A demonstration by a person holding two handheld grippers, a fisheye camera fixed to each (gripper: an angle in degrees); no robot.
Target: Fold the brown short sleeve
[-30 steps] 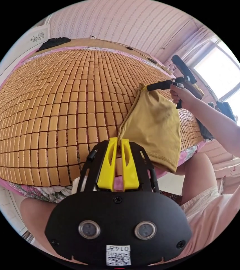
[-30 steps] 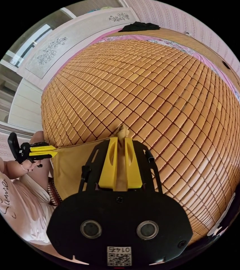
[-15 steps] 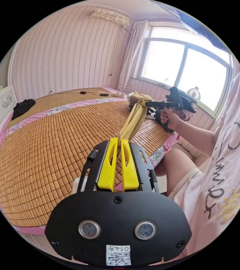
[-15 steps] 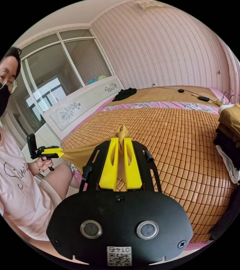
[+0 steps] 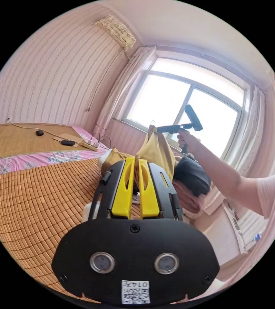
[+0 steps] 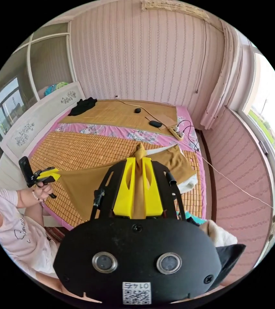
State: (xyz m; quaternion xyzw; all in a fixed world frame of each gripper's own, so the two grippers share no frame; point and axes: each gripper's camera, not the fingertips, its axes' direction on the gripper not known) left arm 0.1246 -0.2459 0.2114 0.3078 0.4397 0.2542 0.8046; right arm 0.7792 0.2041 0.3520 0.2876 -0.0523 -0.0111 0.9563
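1. Left gripper (image 5: 136,161): jaws clamped on one corner of the brown shirt (image 5: 156,148).
2. Right gripper (image 6: 139,159): jaws clamped on another corner, cloth bunched between them.
3. Shirt hangs in the air between both grippers, above the mat (image 6: 89,148).
4. Judgement: lifted clear so it can be carried toward the clothes pile (image 5: 189,172) beside the window.

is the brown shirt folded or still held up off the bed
Held up: the left gripper and right gripper each pinch the brown shirt, stretched between them above the bed.
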